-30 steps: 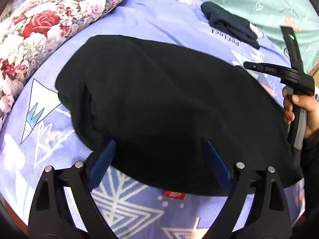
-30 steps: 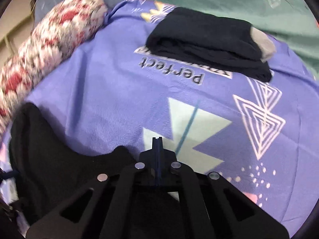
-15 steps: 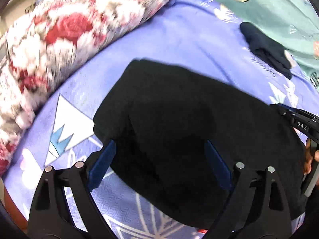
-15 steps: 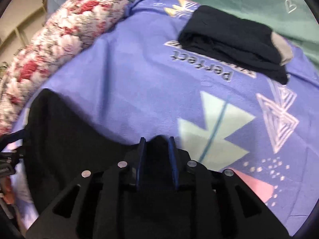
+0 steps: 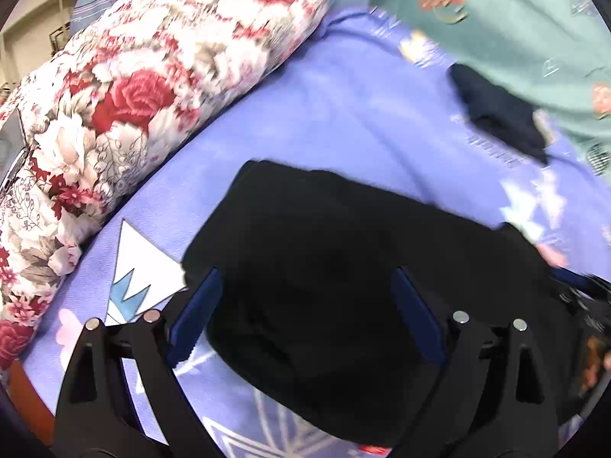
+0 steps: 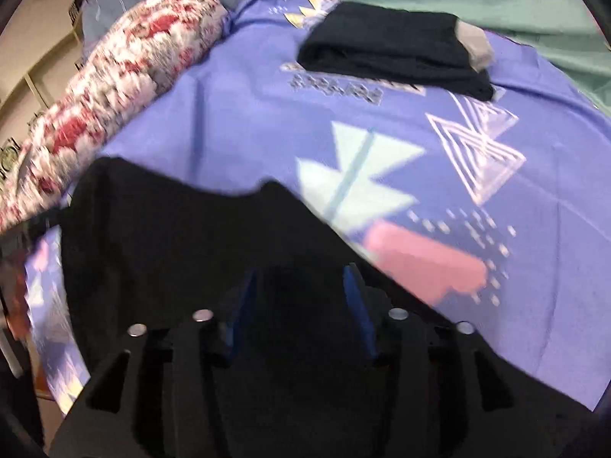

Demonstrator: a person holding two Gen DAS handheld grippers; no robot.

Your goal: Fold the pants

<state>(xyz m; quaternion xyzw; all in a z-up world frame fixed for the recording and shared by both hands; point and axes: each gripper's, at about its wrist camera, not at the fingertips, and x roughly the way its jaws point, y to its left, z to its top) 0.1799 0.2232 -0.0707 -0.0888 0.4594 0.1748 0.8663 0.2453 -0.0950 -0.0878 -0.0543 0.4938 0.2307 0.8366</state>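
While the right gripper [image 6: 299, 301] is opening over the folded black pants [image 5: 343, 267], their length runs across toward the left gripper [image 5: 305, 305], spread wide and empty.

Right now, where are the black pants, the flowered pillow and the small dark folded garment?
black pants [image 5: 324, 252], left wrist view, middle of cloth
flowered pillow [image 5: 145, 87], left wrist view, red rose
small dark folded garment [image 6: 389, 45], right wrist view, top face

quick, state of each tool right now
left tool: open, over the pants, gripping nothing.
right tool: jaws opening; pants lie under and between the jaws, no grip seen.
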